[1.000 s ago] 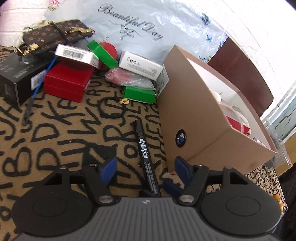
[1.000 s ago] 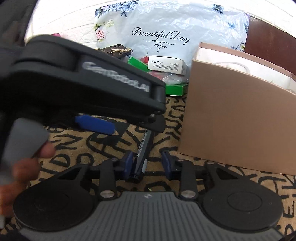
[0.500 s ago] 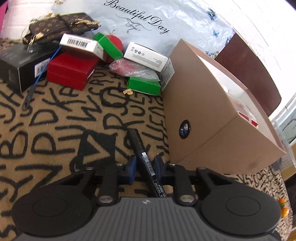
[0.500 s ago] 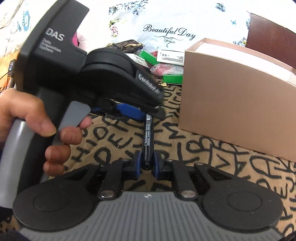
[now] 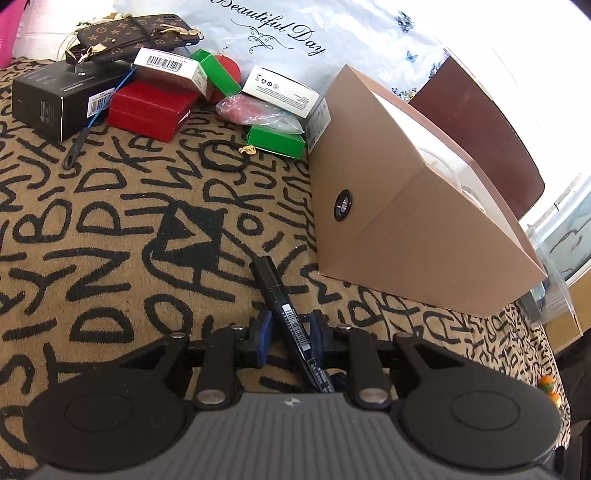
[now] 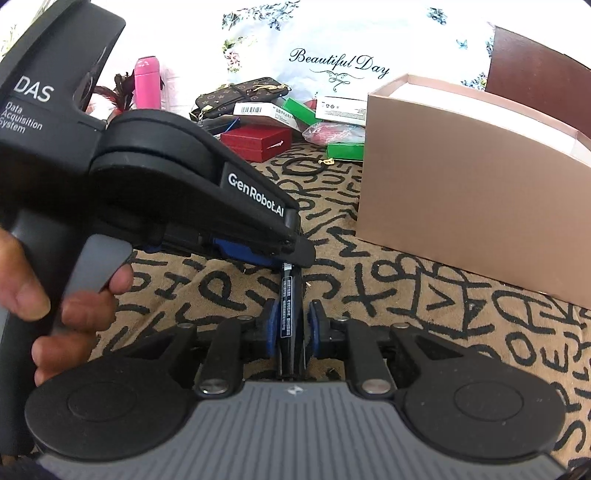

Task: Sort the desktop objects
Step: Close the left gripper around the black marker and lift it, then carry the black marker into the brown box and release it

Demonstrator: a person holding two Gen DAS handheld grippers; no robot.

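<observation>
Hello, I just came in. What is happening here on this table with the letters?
A person is sorting desk items with two handheld grippers. Both the left gripper and the right gripper are closed on the same black marker, one at each end, just above the lettered tablecloth. A hand squeezes the left gripper's trigger. An open tan box stands to the right, already holding some items. Small boxes and a phone case wait at the back.
</observation>
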